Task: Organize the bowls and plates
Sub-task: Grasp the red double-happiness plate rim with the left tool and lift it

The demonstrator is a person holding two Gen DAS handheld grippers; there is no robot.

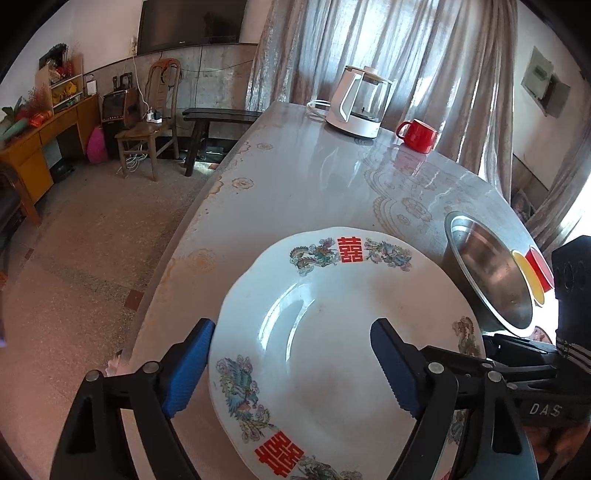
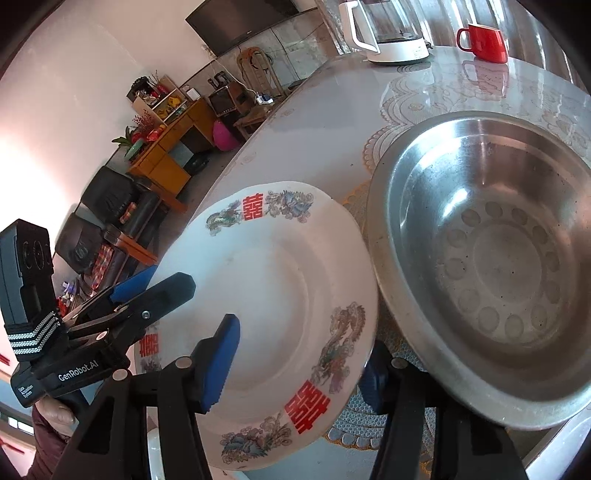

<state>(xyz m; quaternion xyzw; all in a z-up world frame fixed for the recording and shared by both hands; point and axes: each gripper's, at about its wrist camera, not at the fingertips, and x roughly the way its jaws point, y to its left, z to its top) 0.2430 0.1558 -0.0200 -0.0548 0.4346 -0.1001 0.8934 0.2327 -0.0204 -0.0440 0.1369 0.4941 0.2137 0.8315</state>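
Glossy patterned tabletop (image 1: 295, 192) fills both views, with curtains (image 1: 388, 48) behind it and a dark TV (image 1: 192, 22) on the far wall.

On the near part of the table sits a white plate (image 1: 332, 332) with red double-happiness characters and dragon-and-phoenix prints round its rim. The left gripper (image 1: 291, 369) straddles the plate's near-left edge with its jaws spread: one blue pad (image 1: 188, 369) lies outside the rim, the other over the plate's well. The right gripper (image 2: 299, 365) likewise has its jaws wide apart across the plate's near-right edge, one pad (image 2: 218, 365) above the well and the other just past the rim, partly hidden by it. Neither pair of pads is seen pressing on the plate. In the right wrist view the left gripper comes in from the left, one finger above the plate's rim and one below.

Just right of the plate is a steel bowl (image 2: 491, 258), its rim beside the plate's rim; whether they touch I cannot tell. In the left wrist view a yellow bowl (image 1: 530, 277) and a red one (image 1: 541, 267) show beyond the steel bowl.

At the far end stand a white kettle (image 1: 358, 101) and a red mug (image 1: 417, 134), near each other. Off the table are a wooden chair (image 1: 151, 118) and an orange desk (image 1: 40, 144).
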